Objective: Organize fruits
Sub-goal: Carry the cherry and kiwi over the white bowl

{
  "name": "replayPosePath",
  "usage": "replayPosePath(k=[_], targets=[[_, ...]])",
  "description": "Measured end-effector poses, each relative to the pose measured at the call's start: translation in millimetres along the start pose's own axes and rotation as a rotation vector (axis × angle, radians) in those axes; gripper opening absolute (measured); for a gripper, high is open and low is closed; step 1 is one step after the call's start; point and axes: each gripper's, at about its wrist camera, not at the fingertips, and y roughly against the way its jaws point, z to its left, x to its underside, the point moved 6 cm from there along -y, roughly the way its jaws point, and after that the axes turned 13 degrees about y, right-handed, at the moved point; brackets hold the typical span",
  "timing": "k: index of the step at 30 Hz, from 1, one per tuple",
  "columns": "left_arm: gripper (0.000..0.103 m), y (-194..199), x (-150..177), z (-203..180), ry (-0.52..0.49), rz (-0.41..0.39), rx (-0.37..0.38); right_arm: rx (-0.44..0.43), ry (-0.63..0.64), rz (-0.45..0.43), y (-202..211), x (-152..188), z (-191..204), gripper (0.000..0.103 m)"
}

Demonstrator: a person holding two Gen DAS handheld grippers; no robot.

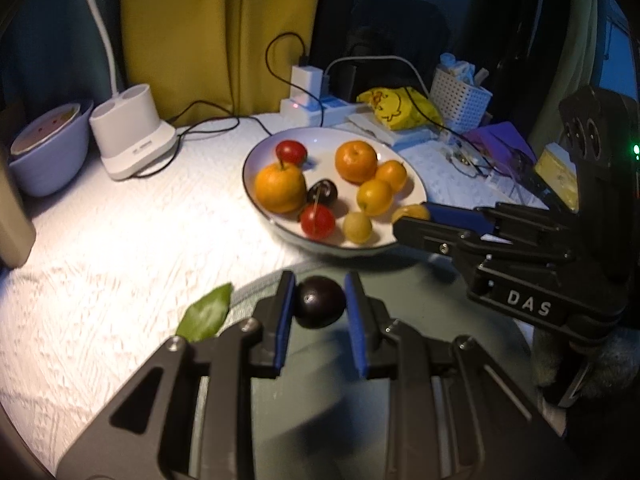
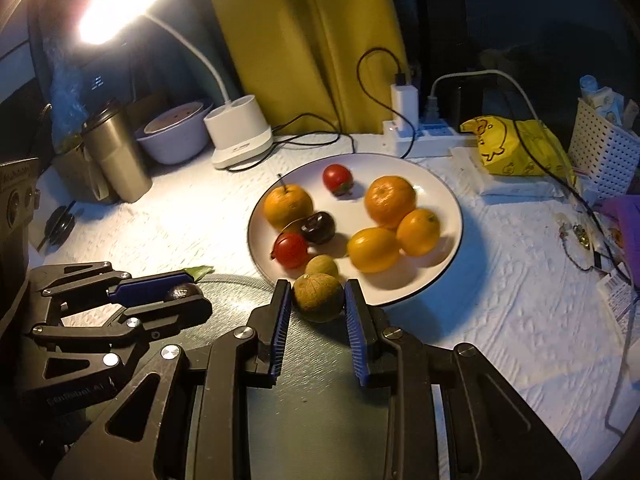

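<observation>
L gripper [image 1: 320, 300] & R gripper [image 2: 318, 300]: both angled down, fingers clamped on something.

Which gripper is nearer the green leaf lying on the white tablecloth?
Left. The left gripper, shut on a dark round plum, sits just beside the green leaf. The right gripper, clamping a brownish-green round fruit, is farther off, by the white plate.

A lived-in home desk at night: a white lamp [image 2: 240, 136] glows at upper left, a yellow curtain [image 2: 304, 40] hangs behind, and chargers on a power strip [image 2: 424, 136], a snack bag [image 2: 516, 144] and a steel tumbler [image 2: 116, 152] crowd the cloth-covered table [image 2: 500, 320].
</observation>
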Motion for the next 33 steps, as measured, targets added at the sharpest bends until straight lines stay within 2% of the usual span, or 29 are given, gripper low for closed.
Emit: replayPosePath(k=[24, 33], targets=[[0.026, -40, -66, -21, -0.027, -0.048, 0.011, 0.099, -0.059, -0.049, -14, -27, -72, 0.029], [0.026, -63, -84, -28, -0.021, -0.04, 0.02, 0.128, -0.103, -0.056, -28, -28, -95, 0.029]])
